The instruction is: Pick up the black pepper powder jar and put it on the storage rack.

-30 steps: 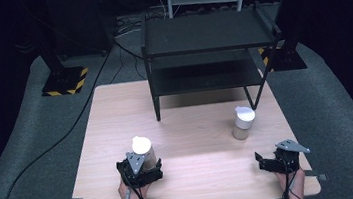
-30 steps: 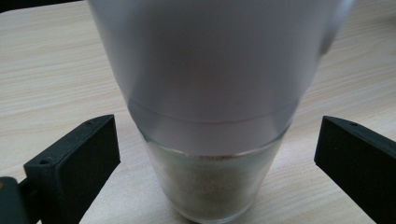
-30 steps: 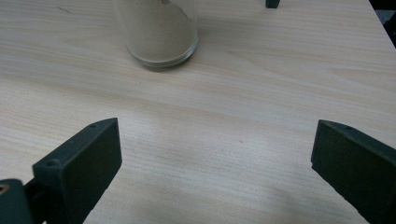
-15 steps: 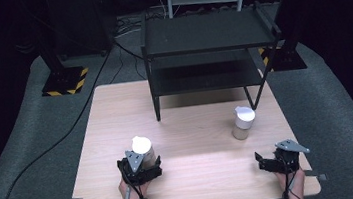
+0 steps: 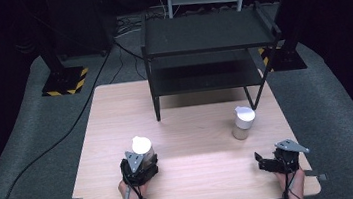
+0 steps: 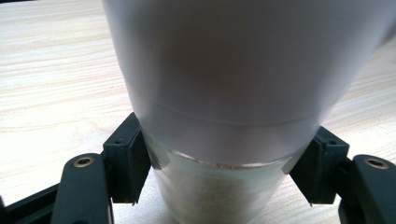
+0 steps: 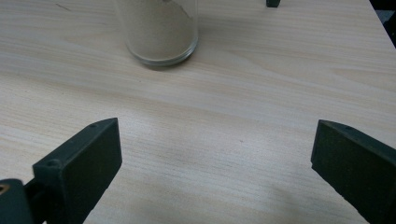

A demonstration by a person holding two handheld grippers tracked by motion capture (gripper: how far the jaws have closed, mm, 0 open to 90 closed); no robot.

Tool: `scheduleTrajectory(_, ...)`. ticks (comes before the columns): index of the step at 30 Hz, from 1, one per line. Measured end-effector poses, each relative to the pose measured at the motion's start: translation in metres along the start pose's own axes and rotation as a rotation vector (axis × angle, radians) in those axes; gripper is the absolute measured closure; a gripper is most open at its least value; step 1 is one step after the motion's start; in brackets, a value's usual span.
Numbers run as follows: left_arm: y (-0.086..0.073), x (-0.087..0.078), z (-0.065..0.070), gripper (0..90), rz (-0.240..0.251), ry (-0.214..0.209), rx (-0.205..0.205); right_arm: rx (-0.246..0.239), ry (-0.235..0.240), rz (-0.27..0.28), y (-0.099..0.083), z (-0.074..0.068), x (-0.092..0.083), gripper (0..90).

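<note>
Table [image 5: 198, 177] looks the same as a second ago, both hands parked. What changed: the left gripper [image 5: 140, 160] has just been closing, and its jaws now pinch the white-lidded jar [image 6: 233, 116] near the table's front left. Right gripper [image 5: 267, 162] sits wide open, holding nothing, the second jar [image 7: 161, 30] beyond it.

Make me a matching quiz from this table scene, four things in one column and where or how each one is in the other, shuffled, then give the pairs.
Things:
1. left tongs
2. right tongs
3. jar on the right
4. black shelf rack

States:
A. standing free on the table, sandy powder inside
B. at the table's far edge
C. jaws wide apart over bare wood
D. just closed, pads pressing a white-lidded jar

Pairs: 1-D, 2-C, 3-A, 4-B
</note>
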State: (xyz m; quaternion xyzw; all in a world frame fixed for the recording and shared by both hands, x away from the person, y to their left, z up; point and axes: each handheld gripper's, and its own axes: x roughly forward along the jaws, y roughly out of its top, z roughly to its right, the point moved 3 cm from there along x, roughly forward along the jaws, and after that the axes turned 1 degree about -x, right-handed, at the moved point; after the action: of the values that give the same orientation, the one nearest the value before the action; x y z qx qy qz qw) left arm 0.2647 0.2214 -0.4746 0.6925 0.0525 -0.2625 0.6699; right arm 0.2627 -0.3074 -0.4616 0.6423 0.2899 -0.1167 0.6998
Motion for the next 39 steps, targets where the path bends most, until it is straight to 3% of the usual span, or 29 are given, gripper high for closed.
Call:
scheduleTrajectory(19, 0.008, -0.006, -0.007, 30.9, -0.012, -0.056, 0.011, -0.006, -0.001, -0.002, 0.000, -0.001, 0.000, 1.2)
scheduleTrajectory(39, 0.028, -0.015, -0.009, 30.9, -0.003, -0.070, 0.062, -0.003, 0.005, -0.001, 0.000, 0.000, 0.000, 1.3)
